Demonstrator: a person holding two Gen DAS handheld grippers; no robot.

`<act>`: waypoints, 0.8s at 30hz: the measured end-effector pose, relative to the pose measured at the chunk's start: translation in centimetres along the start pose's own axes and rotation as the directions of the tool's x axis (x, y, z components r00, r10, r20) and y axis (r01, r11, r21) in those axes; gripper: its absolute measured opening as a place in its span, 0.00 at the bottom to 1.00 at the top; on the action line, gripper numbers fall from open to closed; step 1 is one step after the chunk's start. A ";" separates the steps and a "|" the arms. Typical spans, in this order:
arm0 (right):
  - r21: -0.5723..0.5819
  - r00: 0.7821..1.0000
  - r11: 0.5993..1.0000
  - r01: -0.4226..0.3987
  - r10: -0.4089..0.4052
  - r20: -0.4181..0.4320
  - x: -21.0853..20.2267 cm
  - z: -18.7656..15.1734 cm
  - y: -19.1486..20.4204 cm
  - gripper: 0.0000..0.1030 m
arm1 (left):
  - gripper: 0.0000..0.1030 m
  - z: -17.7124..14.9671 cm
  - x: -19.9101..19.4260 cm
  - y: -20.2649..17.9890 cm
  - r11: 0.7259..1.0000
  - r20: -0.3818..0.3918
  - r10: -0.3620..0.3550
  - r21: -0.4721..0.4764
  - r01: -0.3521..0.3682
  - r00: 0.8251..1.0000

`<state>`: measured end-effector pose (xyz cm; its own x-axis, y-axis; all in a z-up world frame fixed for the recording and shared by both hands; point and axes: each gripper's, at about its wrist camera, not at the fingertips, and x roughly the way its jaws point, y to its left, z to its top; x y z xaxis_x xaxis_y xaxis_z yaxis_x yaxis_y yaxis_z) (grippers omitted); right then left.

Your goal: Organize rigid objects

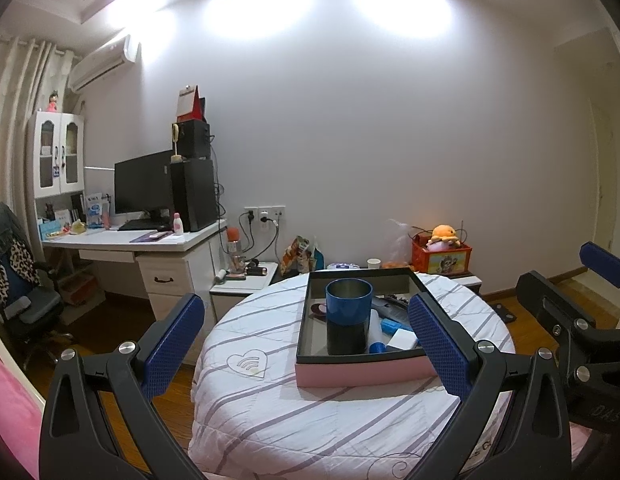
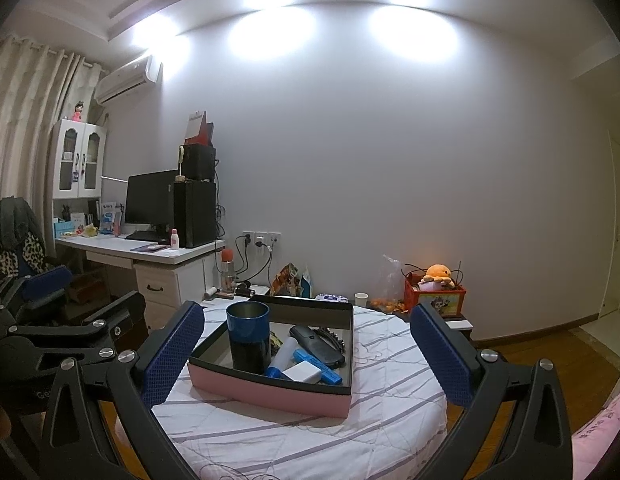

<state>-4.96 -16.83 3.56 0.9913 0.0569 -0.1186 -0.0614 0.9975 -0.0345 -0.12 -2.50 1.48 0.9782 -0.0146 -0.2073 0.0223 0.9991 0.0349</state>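
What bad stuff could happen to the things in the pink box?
1. The tall blue cup stands upright among loose items; reaching past it could knock it over.
2. The pink box sits on a soft quilt, so a push might tilt or slide it.
3. The white block and blue tube lie crowded together; the open left hand-held gripper or right hand-held gripper may grab two at once.

Left claw (image 1: pixel 306 344) and right claw (image 2: pixel 306 356) both gape, empty.
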 end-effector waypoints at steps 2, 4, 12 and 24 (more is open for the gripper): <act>0.001 1.000 1.000 0.000 0.000 -0.002 0.0 0.0 0.0 1.00 | 1.00 0.0 0.0 0.0 1.000 0.000 0.002 0.001 -0.002 1.000; 0.001 1.000 1.000 -0.002 0.002 -0.002 0.0 0.0 0.1 1.00 | 1.00 0.0 0.0 0.0 1.000 -0.003 0.003 0.001 -0.003 1.000; 0.002 1.000 1.000 -0.002 0.002 -0.008 -0.1 0.0 0.3 1.00 | 1.00 0.0 0.0 0.3 1.000 -0.002 0.011 0.002 -0.011 1.000; -0.001 1.000 1.000 0.002 -0.002 -0.010 0.1 0.0 0.4 1.00 | 1.00 0.0 0.0 0.3 1.000 -0.003 0.010 0.003 -0.010 1.000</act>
<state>-4.88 -16.47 3.50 0.9902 0.0549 -0.1280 -0.0600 0.9975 -0.0361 -0.14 -2.19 1.50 0.9778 -0.0046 -0.2096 0.0132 0.9991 0.0395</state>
